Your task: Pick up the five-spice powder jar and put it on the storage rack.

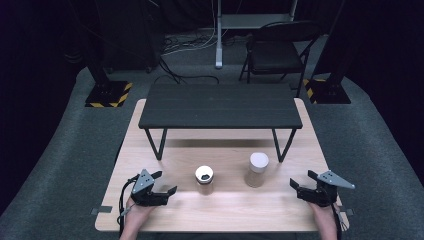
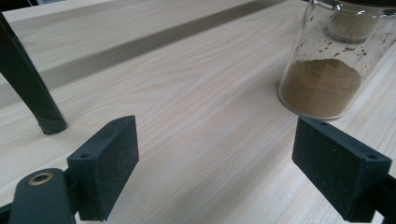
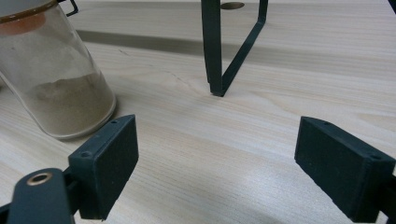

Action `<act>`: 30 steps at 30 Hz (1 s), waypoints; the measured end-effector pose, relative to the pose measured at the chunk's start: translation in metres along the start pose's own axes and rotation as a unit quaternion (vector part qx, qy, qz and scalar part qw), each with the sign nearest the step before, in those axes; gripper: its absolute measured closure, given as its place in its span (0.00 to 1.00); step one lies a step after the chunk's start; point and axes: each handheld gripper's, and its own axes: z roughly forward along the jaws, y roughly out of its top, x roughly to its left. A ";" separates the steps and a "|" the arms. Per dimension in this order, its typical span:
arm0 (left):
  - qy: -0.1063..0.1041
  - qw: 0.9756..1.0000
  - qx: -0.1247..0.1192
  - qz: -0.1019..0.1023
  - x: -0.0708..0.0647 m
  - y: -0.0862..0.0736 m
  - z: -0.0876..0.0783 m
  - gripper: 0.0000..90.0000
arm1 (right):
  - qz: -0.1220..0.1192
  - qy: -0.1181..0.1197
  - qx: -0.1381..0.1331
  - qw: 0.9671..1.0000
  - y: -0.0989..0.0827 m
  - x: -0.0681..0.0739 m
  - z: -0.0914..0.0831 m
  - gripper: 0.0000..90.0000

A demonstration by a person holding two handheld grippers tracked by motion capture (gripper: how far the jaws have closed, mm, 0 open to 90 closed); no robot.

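Both jars upright mid-table: open jar (image 1: pixel 204 179) near left gripper (image 1: pixel 166 183), lidded jar (image 1: pixel 257 170) nearer right gripper (image 1: pixel 301 179). Jaws wide apart on both, nothing between. Risk: clipping the open jar's rim, tipping it and spilling powder.

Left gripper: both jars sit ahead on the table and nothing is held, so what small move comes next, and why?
Probably ease the left gripper forward to straddle the open jar. Its fingers stand wide apart over bare table, the jar of brown powder is just ahead, and the capped jar lies nearer the right gripper.
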 end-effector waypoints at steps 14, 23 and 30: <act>0.000 1.000 0.000 -0.001 0.000 0.000 0.000 0.16 | 0.001 -0.001 0.002 1.000 0.000 0.001 0.001 0.14; -0.001 1.000 0.000 -0.003 0.000 0.000 0.000 0.16 | 0.001 -0.001 0.001 1.000 0.000 0.000 0.000 0.14; -0.001 1.000 0.001 -0.003 0.000 0.000 0.001 0.16 | 0.001 -0.001 0.000 1.000 -0.001 0.000 0.000 0.14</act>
